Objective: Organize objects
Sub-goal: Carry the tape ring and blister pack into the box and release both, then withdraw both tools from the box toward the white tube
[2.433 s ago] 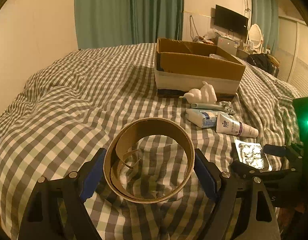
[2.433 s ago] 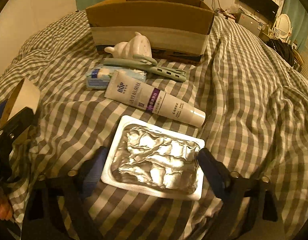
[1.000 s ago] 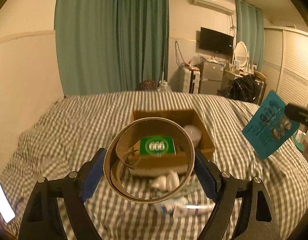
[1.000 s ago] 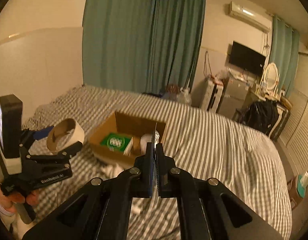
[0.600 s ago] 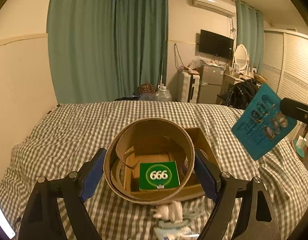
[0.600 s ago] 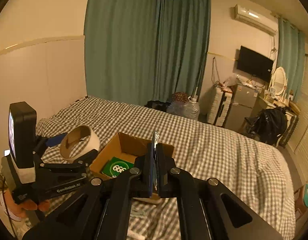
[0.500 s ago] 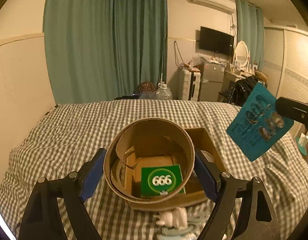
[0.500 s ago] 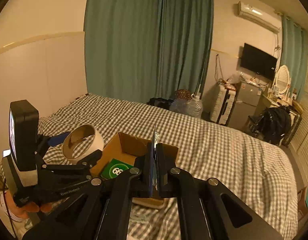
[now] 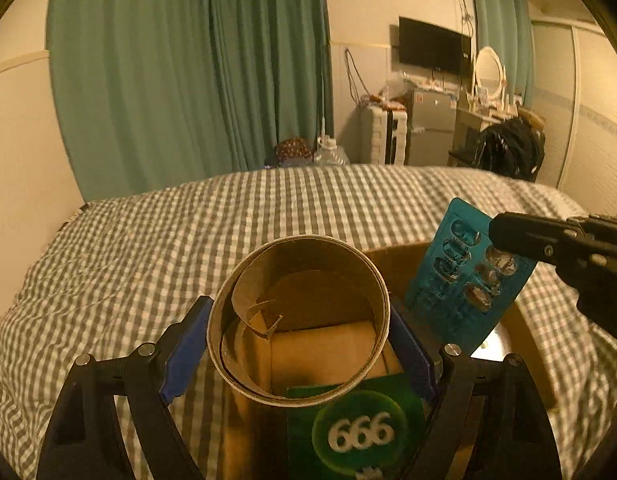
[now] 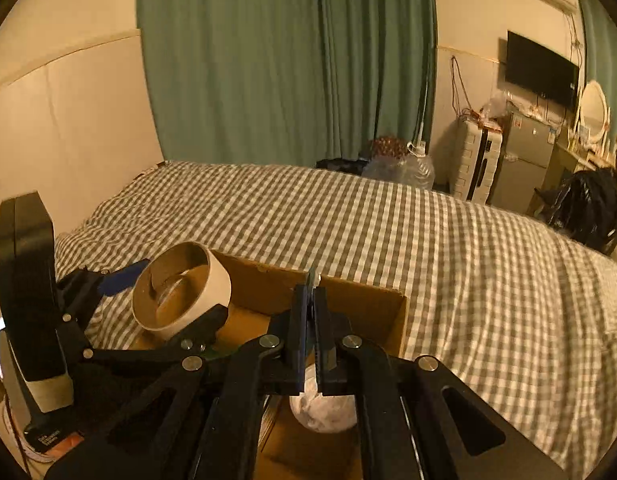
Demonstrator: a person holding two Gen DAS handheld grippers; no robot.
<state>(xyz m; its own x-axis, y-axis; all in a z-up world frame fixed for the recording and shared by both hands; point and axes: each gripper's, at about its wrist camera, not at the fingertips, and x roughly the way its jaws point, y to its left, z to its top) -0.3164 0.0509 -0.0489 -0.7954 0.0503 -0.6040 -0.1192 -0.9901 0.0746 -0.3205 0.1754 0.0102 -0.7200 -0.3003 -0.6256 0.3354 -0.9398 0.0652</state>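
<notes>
- Left wrist view: your left gripper (image 9: 298, 322) has its blue pads pressed against both sides of the tape roll (image 9: 298, 320), a wide, nearly spent cardboard ring with a loose curl of liner inside.
- That roll hangs in the air above the open cardboard box (image 9: 524, 332), which sits on the checked bedcover (image 9: 148, 248).
- Through and below the ring, toward 6 o'clock, you look down on a green pack printed "666" (image 9: 358, 430) lying in the box.
- At 3 o'clock your right gripper (image 9: 496, 236) comes in from the edge, pinching the top corner of a teal blister card (image 9: 466, 284); the card hangs tilted over the right half of the box.
- Right wrist view: your right gripper's (image 10: 310, 308) fingers are nearly together, with only the thin edge of the blister card (image 10: 309, 276) between them.
- Below those fingers, at 6 o'clock, a white crumpled lump (image 10: 324, 410) lies inside the box (image 10: 364, 304); you cannot tell what it is.
- At 9 o'clock your left gripper (image 10: 176, 292) holds the tape roll (image 10: 182, 290) over the box's left part, its open mouth turned toward this camera.
- Teal curtains (image 10: 288, 60) hang at 12 o'clock beyond the bed.
</notes>
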